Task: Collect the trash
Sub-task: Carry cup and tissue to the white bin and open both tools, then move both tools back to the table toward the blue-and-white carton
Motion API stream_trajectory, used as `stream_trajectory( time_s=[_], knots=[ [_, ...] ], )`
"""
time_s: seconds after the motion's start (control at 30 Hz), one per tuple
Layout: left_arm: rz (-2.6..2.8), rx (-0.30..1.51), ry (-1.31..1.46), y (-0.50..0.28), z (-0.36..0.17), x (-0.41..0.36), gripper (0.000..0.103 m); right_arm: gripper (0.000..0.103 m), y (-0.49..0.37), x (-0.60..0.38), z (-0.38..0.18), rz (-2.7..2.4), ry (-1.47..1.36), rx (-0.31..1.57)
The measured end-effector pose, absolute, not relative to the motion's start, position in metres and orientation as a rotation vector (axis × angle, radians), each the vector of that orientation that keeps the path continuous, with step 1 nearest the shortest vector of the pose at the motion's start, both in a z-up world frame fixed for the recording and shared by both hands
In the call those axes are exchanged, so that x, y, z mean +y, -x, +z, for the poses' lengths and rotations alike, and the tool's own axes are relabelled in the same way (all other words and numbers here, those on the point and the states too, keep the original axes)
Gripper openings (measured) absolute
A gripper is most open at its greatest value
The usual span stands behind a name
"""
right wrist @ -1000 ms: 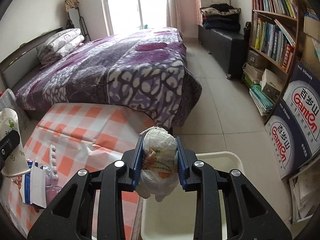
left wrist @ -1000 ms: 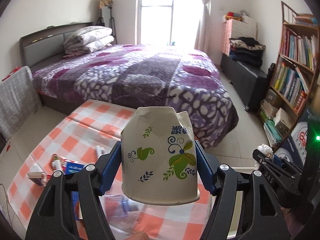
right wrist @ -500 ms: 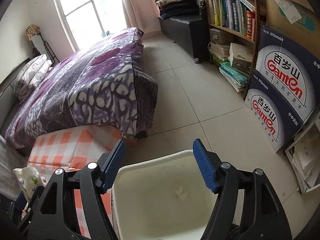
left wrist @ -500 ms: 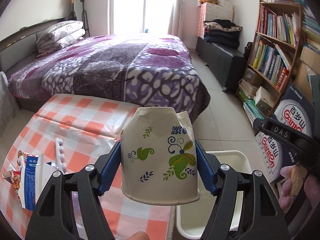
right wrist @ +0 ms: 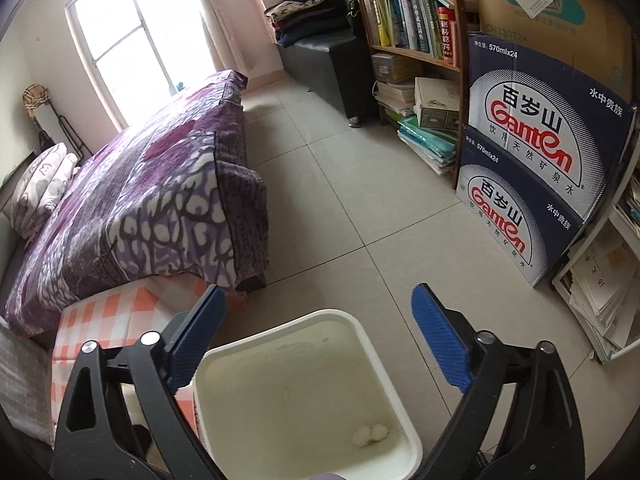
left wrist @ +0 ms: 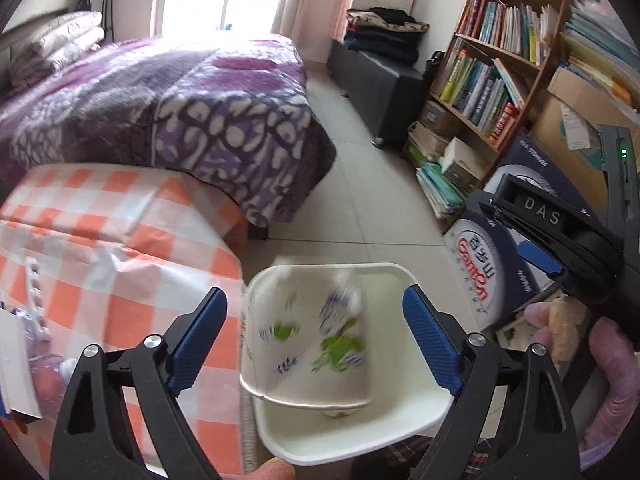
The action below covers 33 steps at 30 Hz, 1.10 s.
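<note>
My left gripper (left wrist: 314, 295) hangs over a white plastic bin (left wrist: 400, 276) and its jaws are opening. A crushed paper cup with green and blue leaf print (left wrist: 316, 344) is blurred between the blue pads (left wrist: 196, 340). It touches neither pad and is dropping into the bin. My right gripper (right wrist: 318, 294) is above the same bin (right wrist: 280, 322), jaws opening with nothing between them. A crumpled white wad (right wrist: 372, 434) lies on the bin floor. More wrappers and paper (left wrist: 20, 364) lie on the orange-checked table (left wrist: 120, 240) at the left.
The bin stands on the tiled floor against the table's right side. A bed with a purple cover (left wrist: 200, 100) is behind the table. A bookshelf (right wrist: 412, 20) and stacked water cartons (right wrist: 532, 152) line the right wall. A person's hand (left wrist: 612, 360) holds the right gripper's handle.
Both grippers swung right, from over the table to over the bin. The right one opened and dropped its wad in. The left one opened and let the cup go.
</note>
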<state>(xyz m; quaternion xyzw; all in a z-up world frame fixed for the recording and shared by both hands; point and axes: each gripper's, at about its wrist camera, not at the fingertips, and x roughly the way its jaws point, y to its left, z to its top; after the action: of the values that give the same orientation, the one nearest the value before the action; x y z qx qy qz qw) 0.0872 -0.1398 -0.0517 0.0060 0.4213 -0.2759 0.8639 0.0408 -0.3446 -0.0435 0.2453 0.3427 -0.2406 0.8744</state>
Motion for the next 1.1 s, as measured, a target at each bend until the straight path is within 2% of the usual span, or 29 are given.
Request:
stream_trajectory(
  time_s=[0.17, 0.53, 0.87, 1.1],
  knots=[
    [-0.569, 0.882, -0.035, -0.081, -0.054, -0.143, 0.089, 0.095, -0.04, -0.348, -0.044, -0.504, -0.515, 0.713],
    [-0.342, 0.863, -0.173, -0.085, -0.058, -0.116, 0.091, 0.096, -0.054, -0.316, -0.043, -0.444, -0.447, 0.729],
    [-0.001, 0.843, -0.362, -0.1, -0.06, -0.048, 0.091, 0.096, -0.076, -0.268, -0.053, -0.342, -0.404, 0.798],
    [0.054, 0.958, -0.327, -0.106, -0.061, 0.02, 0.091, 0.096, -0.09, -0.235, -0.062, -0.254, -0.412, 0.851]
  ],
)
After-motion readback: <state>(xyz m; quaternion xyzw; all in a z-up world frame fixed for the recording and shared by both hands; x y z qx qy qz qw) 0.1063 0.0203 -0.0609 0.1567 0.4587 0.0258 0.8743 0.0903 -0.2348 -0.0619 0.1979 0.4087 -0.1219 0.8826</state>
